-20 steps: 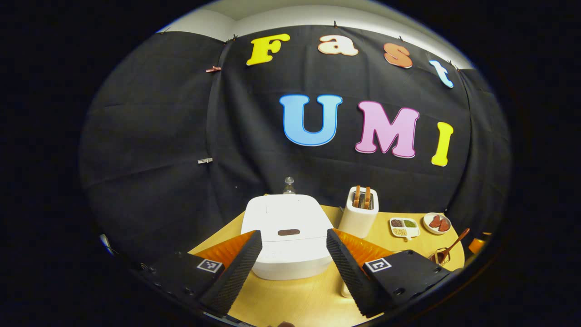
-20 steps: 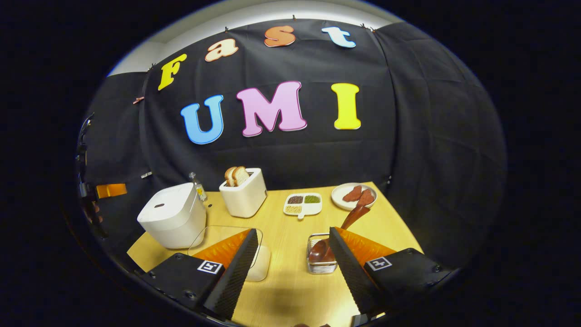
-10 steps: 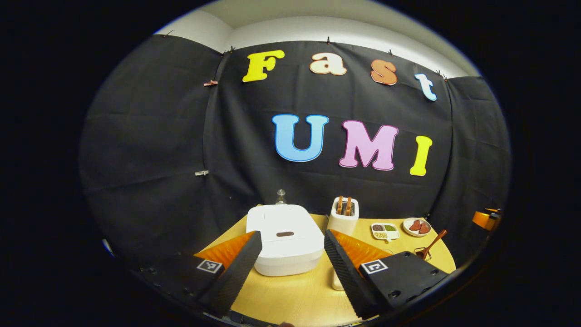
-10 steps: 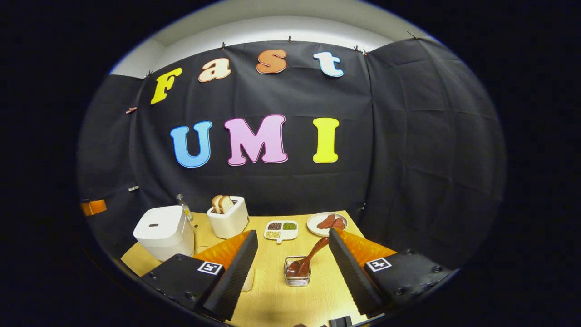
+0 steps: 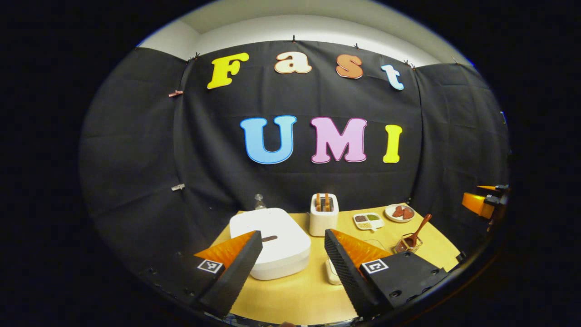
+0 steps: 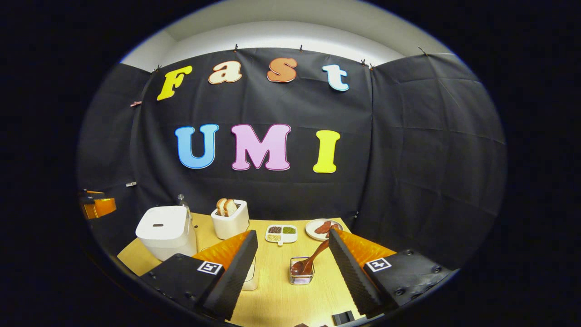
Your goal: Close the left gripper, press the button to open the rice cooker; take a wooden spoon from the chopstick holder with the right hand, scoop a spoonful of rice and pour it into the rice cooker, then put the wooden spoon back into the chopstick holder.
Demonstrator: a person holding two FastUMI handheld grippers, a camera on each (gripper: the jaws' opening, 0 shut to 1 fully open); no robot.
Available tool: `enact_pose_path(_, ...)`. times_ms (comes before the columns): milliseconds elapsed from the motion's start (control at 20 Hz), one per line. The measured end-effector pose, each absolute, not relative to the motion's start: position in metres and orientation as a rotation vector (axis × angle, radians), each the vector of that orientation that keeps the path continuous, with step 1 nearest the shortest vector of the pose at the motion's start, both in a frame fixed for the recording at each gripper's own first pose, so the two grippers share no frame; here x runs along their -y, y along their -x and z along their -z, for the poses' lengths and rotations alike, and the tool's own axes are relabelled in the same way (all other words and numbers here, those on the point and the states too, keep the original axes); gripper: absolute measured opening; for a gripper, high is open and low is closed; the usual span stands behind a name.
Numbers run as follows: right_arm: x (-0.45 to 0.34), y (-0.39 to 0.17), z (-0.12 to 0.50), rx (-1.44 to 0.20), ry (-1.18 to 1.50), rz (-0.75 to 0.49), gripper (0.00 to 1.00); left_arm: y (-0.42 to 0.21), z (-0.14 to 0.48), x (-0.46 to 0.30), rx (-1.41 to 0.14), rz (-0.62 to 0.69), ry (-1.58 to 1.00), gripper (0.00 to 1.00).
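— Where's the rice cooker (image 5: 271,243)?

— On the left part of the wooden table (image 5: 299,299), white, lid down, with its dark button (image 5: 269,238) on top. In the left gripper view it sits ahead of the left gripper (image 5: 290,268), partly behind the left finger.

— And the wooden spoon (image 6: 311,260)?

— Standing bowl-down in the small wire chopstick holder (image 6: 301,275), handle leaning up to the right. In the right gripper view it sits ahead of the right gripper (image 6: 290,270), closer to its right finger.

— Are the tongs together?

— No. Both pairs stand wide apart, gripping nothing, raised over the near edge of the table.

— What's around them?

— A clear lidded box (image 6: 250,277) lies between the cooker and the holder, half hidden behind the right gripper's left finger. Behind the cooker is a small bottle (image 5: 259,201). Further back: a white toaster (image 6: 231,221) with bread in its slots, a divided dish (image 6: 281,234) of grains, and a plate (image 6: 320,229) with reddish pieces.

— Do you see one gripper from the other?

— Yes, each shows far off at the edge of the other's view.
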State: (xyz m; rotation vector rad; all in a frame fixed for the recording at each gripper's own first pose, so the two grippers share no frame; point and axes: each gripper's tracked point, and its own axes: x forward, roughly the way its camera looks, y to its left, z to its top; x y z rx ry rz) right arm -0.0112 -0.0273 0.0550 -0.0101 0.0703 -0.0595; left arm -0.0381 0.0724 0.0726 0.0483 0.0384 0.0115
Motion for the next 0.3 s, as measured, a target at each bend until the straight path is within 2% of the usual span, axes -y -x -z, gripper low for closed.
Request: enact_pose_path(300,0.020,0.026,-0.059,-0.056,0.009,0.039,0.99,0.043,-0.076,-0.057,-0.025,0.024,-0.025,0.96)
